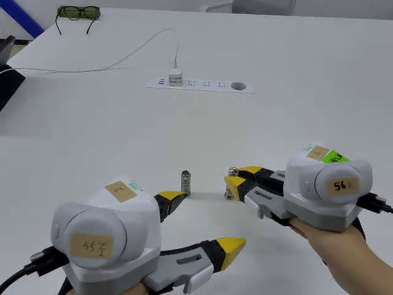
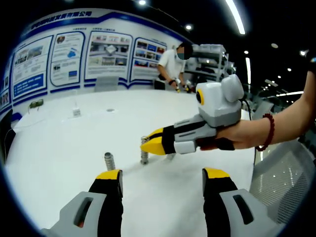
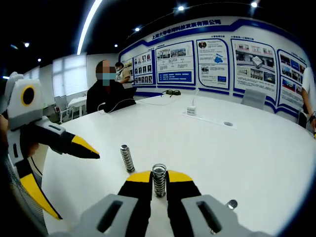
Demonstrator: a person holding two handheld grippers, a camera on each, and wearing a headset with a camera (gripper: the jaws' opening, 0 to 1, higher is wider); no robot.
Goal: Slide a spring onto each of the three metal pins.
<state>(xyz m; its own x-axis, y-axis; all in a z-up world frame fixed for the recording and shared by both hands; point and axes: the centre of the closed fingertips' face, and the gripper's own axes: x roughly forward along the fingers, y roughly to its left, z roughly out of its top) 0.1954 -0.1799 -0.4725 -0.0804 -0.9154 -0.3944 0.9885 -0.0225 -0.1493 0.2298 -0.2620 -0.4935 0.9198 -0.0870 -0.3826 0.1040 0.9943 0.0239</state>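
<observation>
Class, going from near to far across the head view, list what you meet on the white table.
Left gripper with yellow-tipped black jaws → upright coiled metal spring → long white power strip → dark-framed green-lensed glasses.

The spring (image 3: pixel 159 173) pinched between the right gripper's (image 3: pixel 159 181) yellow tips loses its lower coils behind them, so whether a pin stands inside it cannot be told. At 5 o'clock in the right gripper view, a metal stub (image 3: pixel 231 203) peeks out beside the jaw (a pin top or something else, too small to tell). In the head view, the left gripper's (image 1: pixel 206 222) housing and its cable (image 1: pixel 18 273) run off the edge at 7 o'clock. A dark object (image 1: pixel 7 67) is cut off at 9 o'clock.
</observation>
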